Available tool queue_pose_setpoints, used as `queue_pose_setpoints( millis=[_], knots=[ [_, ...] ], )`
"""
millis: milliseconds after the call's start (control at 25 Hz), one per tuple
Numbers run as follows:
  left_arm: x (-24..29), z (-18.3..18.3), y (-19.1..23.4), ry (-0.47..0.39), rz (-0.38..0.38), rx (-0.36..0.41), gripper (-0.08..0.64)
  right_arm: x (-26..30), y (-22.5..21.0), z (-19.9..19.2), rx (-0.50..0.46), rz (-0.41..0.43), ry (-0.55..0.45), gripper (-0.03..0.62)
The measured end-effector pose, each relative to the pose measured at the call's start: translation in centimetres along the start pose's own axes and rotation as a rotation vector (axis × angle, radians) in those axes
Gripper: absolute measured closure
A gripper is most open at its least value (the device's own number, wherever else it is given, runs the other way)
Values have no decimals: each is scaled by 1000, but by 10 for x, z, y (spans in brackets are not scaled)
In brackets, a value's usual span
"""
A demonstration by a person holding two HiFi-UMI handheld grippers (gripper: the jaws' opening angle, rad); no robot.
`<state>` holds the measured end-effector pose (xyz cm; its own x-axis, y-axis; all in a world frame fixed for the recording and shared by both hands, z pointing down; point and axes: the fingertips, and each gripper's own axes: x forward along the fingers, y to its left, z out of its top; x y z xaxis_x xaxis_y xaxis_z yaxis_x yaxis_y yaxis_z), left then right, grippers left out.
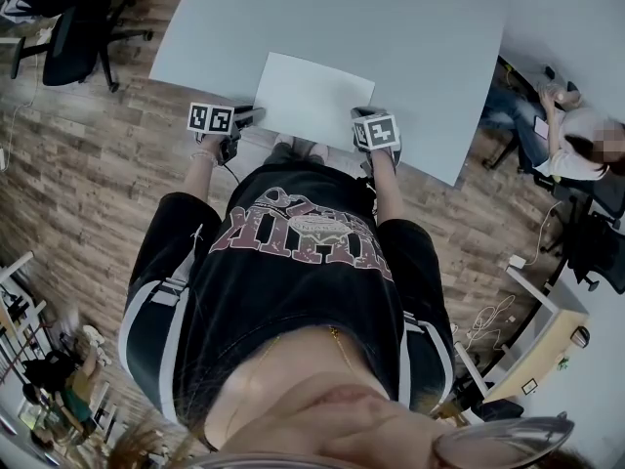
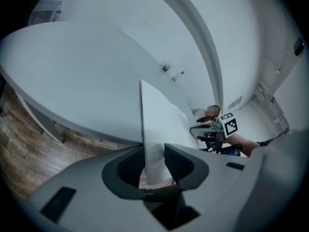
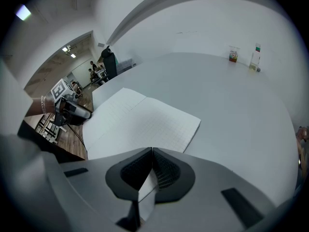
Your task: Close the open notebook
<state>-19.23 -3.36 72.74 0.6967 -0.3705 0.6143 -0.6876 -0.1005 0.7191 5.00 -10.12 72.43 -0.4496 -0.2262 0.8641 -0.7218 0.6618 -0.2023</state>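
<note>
Right tongs (image 3: 152,164): pads pressed together on the near edge of the notebook (image 3: 145,122), a corner of paper showing below them. Left tongs (image 2: 154,154): pads spread, with the edge of the notebook's left-hand leaf standing between them; contact with either pad cannot be made out. The two tongs sit at opposite near corners of the notebook, left and right of the person's body in the head view.

The notebook lies open, ruled pages up and centre fold visible, at the near edge of the pale counter (image 1: 391,27), directly in front of the person. The rest of the counter near it is bare. At its far side, well apart from the notebook, stand two small bottles (image 3: 233,53) just beside each other.

Around the counter: wood-plank floor (image 1: 88,184); a dark office chair (image 1: 68,27) to the left; a seated person (image 1: 576,140) at another desk to the right.
</note>
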Motion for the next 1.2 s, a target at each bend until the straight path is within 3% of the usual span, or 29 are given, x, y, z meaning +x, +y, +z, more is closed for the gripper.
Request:
queue_pose_setpoints(
  millis=[400,1200],
  knots=[
    [-10,7,-6,-4,-19,11,446,0,-2,2,8,10,-4,572],
    [-30,9,-34,-45,-85,37,499,-6,4,-1,18,3,-13,572]
  ],
)
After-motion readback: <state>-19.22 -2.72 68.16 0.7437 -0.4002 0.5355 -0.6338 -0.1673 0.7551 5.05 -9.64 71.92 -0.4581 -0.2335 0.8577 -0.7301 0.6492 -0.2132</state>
